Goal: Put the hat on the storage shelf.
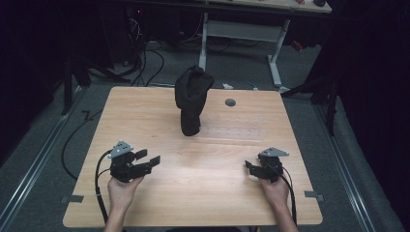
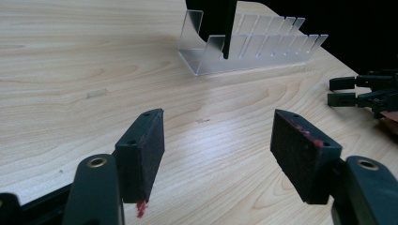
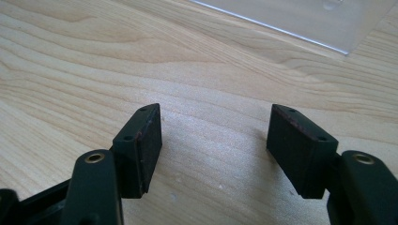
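Pale wooden counter (image 1: 145,121): black cloth (image 1: 192,99) draped in clear slotted rack (image 2: 248,49) stands ahead, nearer left hand-held gripper (image 1: 147,161); both hand-held grippers gape empty, right hand-held gripper (image 1: 250,167) farther.

Counter (image 1: 159,111): pale wood with a flowing brown grain, marked by one small round grey cap (image 1: 230,102). Cloth (image 1: 191,99): plain black, no pattern. Rack (image 2: 253,47): clear, colourless plastic with frosted-looking slats. Left gripper (image 1: 148,158): black body under a grey three-cornered plate, black cable; in its own view the black fingers (image 2: 143,152) carry red smears and brass-coloured rivets. Right gripper (image 1: 249,166): black with a grey plate; its fingers (image 3: 141,145) are black with a faint reddish edge. Floor (image 1: 43,145): dull grey.
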Available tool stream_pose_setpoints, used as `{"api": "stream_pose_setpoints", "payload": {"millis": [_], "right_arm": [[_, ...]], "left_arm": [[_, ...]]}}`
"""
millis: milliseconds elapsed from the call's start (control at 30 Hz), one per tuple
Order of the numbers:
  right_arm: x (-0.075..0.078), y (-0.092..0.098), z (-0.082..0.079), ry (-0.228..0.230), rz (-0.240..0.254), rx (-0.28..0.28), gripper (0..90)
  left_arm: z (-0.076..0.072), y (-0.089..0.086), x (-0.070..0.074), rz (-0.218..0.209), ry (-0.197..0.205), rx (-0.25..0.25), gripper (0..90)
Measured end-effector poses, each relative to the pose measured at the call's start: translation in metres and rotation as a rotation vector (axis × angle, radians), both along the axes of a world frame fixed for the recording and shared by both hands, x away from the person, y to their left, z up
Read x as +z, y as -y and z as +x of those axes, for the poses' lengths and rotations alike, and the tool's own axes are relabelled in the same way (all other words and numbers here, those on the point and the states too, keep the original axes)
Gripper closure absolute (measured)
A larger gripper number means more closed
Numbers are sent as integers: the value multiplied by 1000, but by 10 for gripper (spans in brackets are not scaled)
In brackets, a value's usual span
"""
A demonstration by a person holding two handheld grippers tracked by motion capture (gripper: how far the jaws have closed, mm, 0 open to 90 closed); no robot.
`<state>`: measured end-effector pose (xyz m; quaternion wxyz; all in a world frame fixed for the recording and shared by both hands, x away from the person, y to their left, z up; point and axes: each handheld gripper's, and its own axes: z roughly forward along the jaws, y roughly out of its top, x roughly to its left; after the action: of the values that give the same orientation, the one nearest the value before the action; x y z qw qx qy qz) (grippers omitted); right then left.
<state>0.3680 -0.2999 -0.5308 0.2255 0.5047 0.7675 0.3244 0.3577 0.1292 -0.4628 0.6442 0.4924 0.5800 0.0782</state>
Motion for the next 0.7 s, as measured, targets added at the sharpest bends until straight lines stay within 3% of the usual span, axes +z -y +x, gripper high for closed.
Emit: {"api": "stream_pose_setpoints", "payload": {"millis": [133,267,700], "right_arm": [[0,0,0,1,-1,0,360],[0,0,0,-1,1,-1,360],[0,0,0,-1,2,-2,360]], "left_arm": [[0,-1,-6,-18,-16,7,348],[1,0,-13,-10,-30,14,341],[3,7,-34,43,-49,21,324]]}}
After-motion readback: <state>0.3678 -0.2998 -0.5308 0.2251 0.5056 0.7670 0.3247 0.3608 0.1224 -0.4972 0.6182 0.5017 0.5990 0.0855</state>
